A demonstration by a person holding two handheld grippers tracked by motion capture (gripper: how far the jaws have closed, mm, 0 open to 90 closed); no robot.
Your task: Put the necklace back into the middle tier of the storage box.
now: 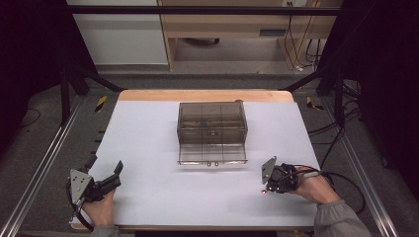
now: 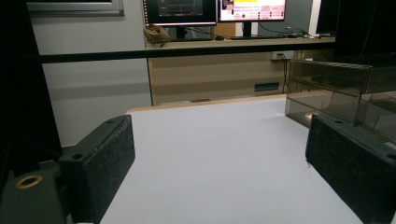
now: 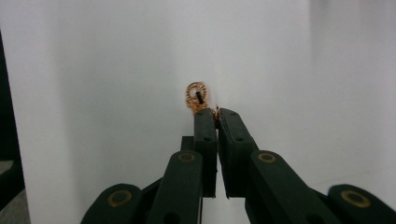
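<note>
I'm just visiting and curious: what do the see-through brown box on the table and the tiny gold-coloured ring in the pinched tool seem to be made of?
The see-through smoky-brown box looks like hard, glossy plastic: its inner dividers show through the tinted walls. The tiny gold-coloured ring, pinched by the right gripper, looks like shiny metal, maybe plated jewellery; its textured rim glints, though it is too small to be sure.

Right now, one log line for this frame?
right fingers: shut on gold ring | left fingers: open, idle | box: drawer open
</note>
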